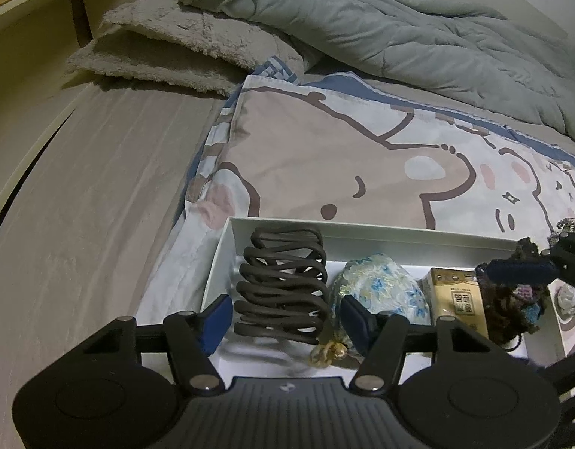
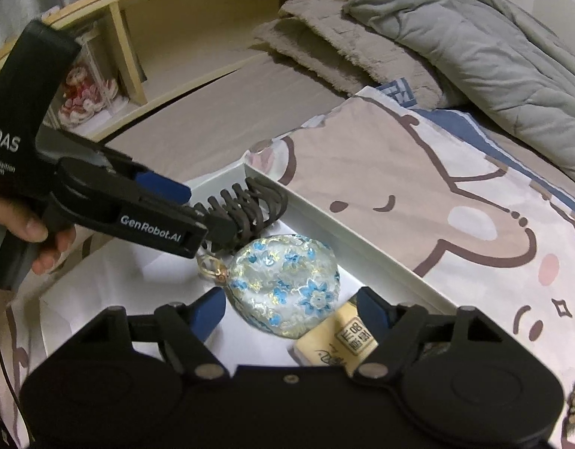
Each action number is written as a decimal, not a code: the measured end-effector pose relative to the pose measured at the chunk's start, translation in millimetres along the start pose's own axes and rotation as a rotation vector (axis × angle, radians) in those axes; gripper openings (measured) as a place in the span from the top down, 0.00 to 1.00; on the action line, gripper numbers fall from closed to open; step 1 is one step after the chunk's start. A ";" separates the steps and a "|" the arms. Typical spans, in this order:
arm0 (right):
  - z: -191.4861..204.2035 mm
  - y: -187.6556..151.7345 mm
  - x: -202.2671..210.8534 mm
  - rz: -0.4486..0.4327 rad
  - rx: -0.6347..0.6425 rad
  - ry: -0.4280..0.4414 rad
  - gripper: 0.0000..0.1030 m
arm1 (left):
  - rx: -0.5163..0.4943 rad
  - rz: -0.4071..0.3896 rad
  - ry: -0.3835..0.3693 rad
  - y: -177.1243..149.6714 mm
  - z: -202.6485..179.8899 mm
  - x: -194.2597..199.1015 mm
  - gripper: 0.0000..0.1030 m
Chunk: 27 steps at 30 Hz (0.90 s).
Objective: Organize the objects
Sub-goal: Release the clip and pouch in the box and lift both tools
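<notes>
A white shallow box (image 1: 399, 234) (image 2: 362, 247) lies on a cartoon-print pillowcase on the bed. Inside it are a dark brown claw hair clip (image 1: 282, 288) (image 2: 250, 204), a blue-flowered pouch (image 1: 381, 288) (image 2: 287, 284), a tan carton (image 1: 458, 295) (image 2: 340, 344) and a dark crocheted piece (image 1: 512, 310). My left gripper (image 1: 285, 321) (image 2: 209, 213) straddles the clip's near end, with slim gaps at both pads. My right gripper (image 2: 291, 312) stands open over the pouch and carton, touching neither. One of its fingers (image 1: 519, 273) hovers above the crocheted piece.
A hand (image 2: 36, 239) grips the left tool's handle. A fuzzy beige blanket (image 1: 182, 48) and a grey quilt (image 1: 381, 26) lie at the bed's head. The headboard shelf holds a doll (image 2: 85, 97). A small patterned item (image 1: 572, 224) sits on the pillowcase right of the box.
</notes>
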State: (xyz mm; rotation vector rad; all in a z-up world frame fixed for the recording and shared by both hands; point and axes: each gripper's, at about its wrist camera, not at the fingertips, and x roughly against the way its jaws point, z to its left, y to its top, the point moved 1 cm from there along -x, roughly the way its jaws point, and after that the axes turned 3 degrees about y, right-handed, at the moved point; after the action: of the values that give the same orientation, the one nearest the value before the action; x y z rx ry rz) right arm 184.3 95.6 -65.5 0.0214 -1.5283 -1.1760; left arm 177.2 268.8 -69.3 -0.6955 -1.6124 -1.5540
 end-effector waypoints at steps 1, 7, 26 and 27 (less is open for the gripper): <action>-0.8 0.1 3.0 -0.005 -0.008 -0.002 0.24 | 0.000 -0.001 0.000 -0.8 -0.5 2.1 0.38; -7.0 -1.3 21.9 -0.035 -0.064 -0.011 0.22 | 0.000 -0.011 -0.001 -6.4 -2.8 19.8 0.38; -13.9 -24.0 99.8 -0.118 -0.140 -0.064 0.18 | 0.009 -0.074 -0.018 -33.2 -15.7 87.9 0.37; -14.4 -25.8 103.7 -0.121 -0.142 -0.070 0.18 | 0.010 -0.079 -0.022 -34.7 -17.0 92.5 0.37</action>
State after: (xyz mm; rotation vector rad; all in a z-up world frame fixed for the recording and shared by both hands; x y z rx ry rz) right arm 144.3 13.0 -8.7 -0.0224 -1.5181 -1.3920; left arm 100.6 236.7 -13.3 -0.6516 -1.6811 -1.5985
